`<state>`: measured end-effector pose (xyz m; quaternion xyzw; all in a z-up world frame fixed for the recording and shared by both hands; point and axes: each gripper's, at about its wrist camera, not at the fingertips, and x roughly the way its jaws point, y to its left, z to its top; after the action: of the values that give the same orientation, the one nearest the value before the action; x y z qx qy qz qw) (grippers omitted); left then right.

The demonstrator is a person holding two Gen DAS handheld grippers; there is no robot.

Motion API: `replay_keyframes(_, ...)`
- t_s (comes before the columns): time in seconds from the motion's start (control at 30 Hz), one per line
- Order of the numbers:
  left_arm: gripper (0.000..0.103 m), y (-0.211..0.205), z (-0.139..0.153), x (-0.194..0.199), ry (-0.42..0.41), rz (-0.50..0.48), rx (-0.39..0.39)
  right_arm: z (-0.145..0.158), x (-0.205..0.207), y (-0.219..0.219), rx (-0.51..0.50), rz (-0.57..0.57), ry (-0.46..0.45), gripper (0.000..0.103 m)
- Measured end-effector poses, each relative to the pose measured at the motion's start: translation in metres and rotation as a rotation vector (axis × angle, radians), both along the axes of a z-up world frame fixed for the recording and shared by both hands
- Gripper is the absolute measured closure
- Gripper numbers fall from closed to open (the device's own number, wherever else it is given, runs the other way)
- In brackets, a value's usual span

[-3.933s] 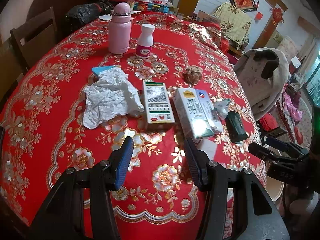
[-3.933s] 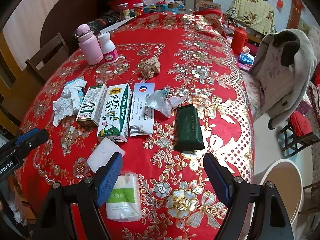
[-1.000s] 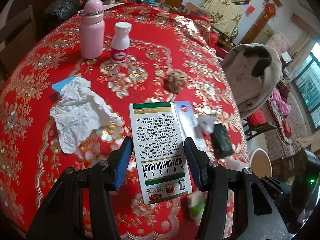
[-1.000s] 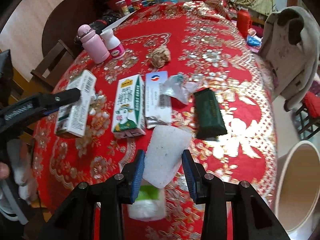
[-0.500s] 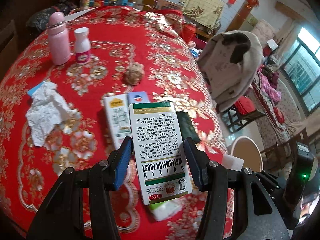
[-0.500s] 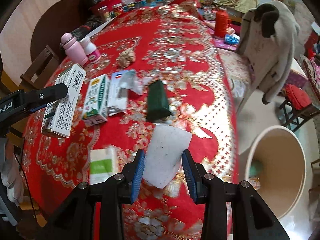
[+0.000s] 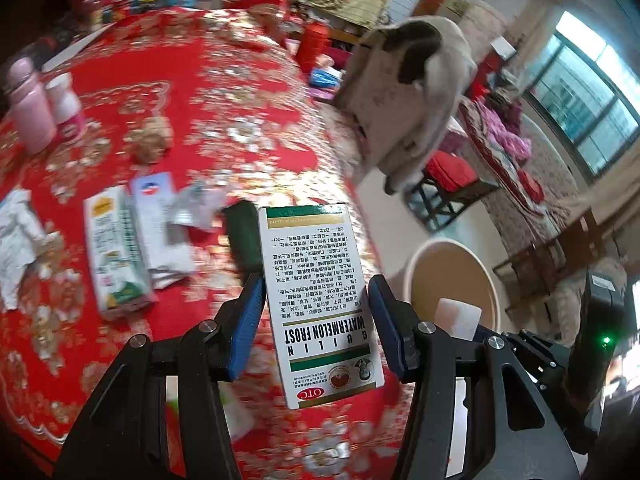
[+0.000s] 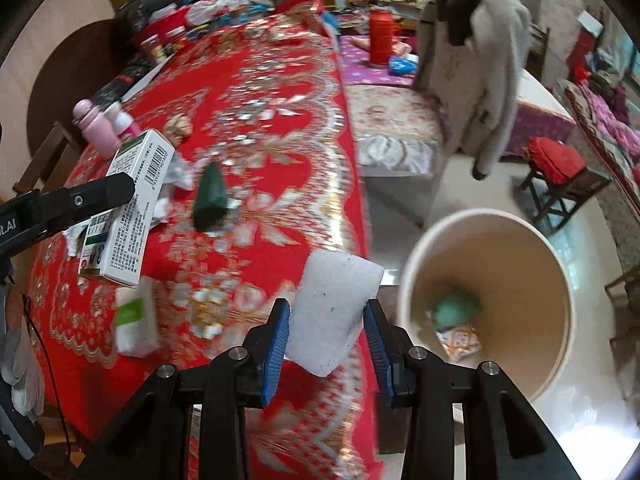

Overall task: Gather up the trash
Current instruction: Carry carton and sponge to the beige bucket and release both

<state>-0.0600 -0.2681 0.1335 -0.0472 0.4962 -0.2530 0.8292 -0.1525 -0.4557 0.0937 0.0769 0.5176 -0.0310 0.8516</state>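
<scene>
My left gripper (image 7: pixel 316 320) is shut on a white and green medicine box (image 7: pixel 316 300), held above the red tablecloth (image 7: pixel 240 92) near the table's right edge. The box (image 8: pixel 128 208) and the left gripper's black finger also show at the left of the right wrist view. My right gripper (image 8: pixel 326 332) is shut on a white foam block (image 8: pixel 334 312), which shows in the left wrist view (image 7: pixel 458 318) too. A beige trash bin (image 8: pixel 484 292) stands on the floor just right of the table, with some scraps at its bottom. In the left wrist view the bin (image 7: pixel 448 276) lies just beyond the box.
On the table lie a milk carton (image 7: pixel 116 248), a flat white pack (image 7: pixel 160 224), a dark green pouch (image 8: pixel 210 196), crumpled tissue (image 7: pixel 16 240), a tissue packet (image 8: pixel 134 320), a brown paper ball (image 7: pixel 150 142) and pink bottles (image 7: pixel 28 108). A chair with a pale coat (image 8: pixel 484 60) stands past the bin.
Both grippers have swung right from over the table toward its edge, each keeping its item. The trash bin now appears larger and closer in both views.
</scene>
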Motion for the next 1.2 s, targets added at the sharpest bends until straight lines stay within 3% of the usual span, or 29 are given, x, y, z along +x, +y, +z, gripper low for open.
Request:
replay_keyframes(0.53, 0.052, -0.145, -0.033, -0.024, 0.055, -0.225, 0.021, -0.022, -0.043, -0.124, -0.027, -0.219, 0.062, 0.066)
replay_keyframes(0.87, 0.050, -0.187, -0.055, -0.028, 0.111, -0.279, -0.027, -0.032, -0.050, -0.162, -0.012, -0.277, 0.081, 0.066)
replay_keyframes(0.93, 0.050, -0.190, -0.058, -0.028, 0.119, -0.285, -0.051, -0.033, -0.053, -0.170, 0.010, -0.298, 0.068, 0.051)
replay_keyframes(1.0, 0.050, -0.191, -0.060, -0.027, 0.134, -0.295, -0.068, -0.032, -0.056, -0.175, 0.028, -0.320, 0.054, 0.042)
replay_keyframes(1.2, 0.044, -0.191, -0.058, -0.029, 0.136, -0.304, -0.087, -0.032, -0.060, -0.177, 0.048, -0.333, 0.053, 0.041)
